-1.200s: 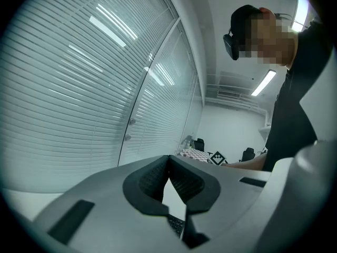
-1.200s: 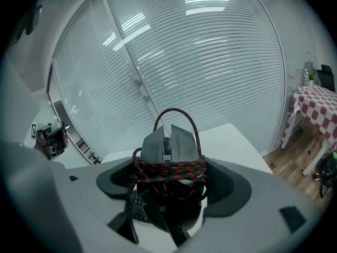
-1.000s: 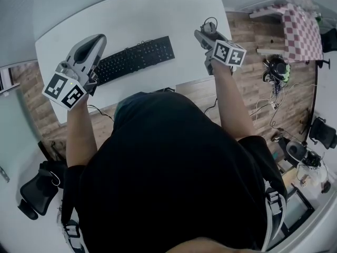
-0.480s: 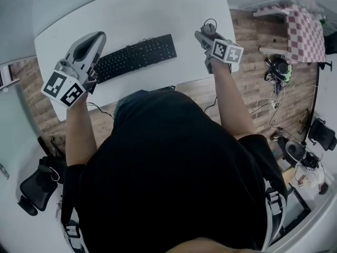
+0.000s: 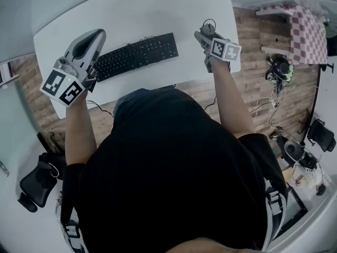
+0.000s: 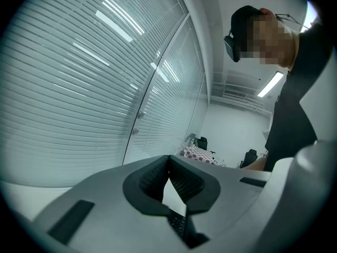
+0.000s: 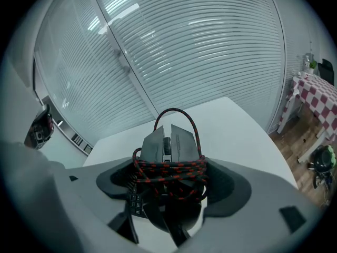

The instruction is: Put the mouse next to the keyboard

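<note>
A black keyboard (image 5: 136,57) lies slanted on the white table (image 5: 158,15). My right gripper (image 5: 207,34) is over the table's right end, to the right of the keyboard. It is shut on a dark grey mouse (image 7: 171,144) whose red-and-black braided cable (image 7: 171,175) is wound round its body. The mouse (image 5: 209,27) pokes out past the jaws. My left gripper (image 5: 96,36) is held above the keyboard's left end. Its jaws meet at the tips with nothing between them (image 6: 168,162). A few keyboard keys (image 6: 178,223) show through the gap below.
A small table with a red checked cloth (image 5: 303,30) stands on the wooden floor to the right, with a tangle of cables (image 5: 276,67) and an office chair (image 5: 321,133) nearby. Glass walls with blinds (image 7: 210,46) lie behind the white table.
Nothing clear has changed. Both grippers stay where they were and the view has shifted only slightly.
</note>
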